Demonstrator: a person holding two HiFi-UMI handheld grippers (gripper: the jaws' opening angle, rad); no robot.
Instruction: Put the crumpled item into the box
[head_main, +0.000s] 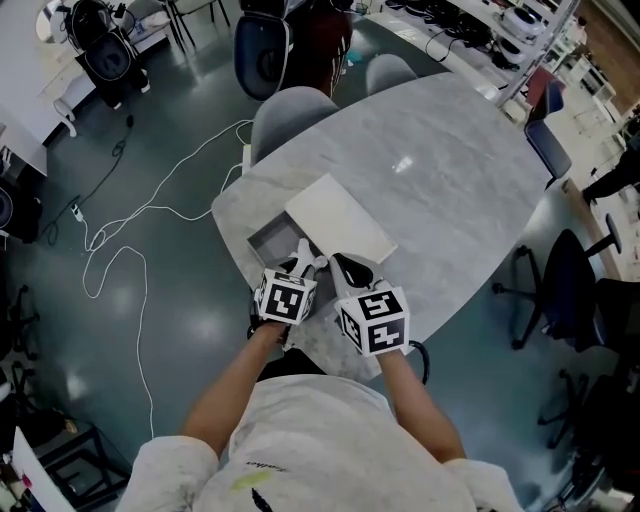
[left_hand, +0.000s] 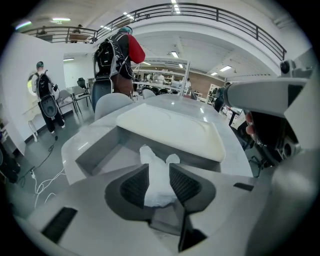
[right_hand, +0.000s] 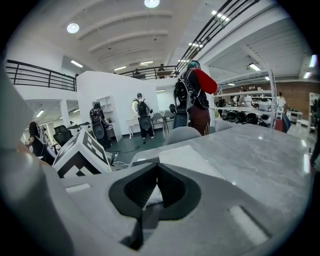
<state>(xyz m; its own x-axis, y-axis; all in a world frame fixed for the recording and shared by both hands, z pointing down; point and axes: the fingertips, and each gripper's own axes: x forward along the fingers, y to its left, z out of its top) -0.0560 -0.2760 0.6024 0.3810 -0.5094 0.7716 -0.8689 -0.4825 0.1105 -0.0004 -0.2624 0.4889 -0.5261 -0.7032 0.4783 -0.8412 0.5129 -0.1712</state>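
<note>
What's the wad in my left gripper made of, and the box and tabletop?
Crumpled item: soft white tissue or paper, matte, creased.
Box: grey matte card, probably; thin flat walls.
Table: veined grey marble look, glossy glints.

Soft white crumpled item (left_hand: 158, 176), perhaps tissue paper, matt grey box (left_hand: 96, 150), glossy marbled stone-look table (head_main: 450, 190)

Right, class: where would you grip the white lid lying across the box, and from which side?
Probably the near long edge of the lid, approached from the person's side: it is thin and flat, and that edge overhangs the open box, leaving room for the tongs to straddle it.
</note>
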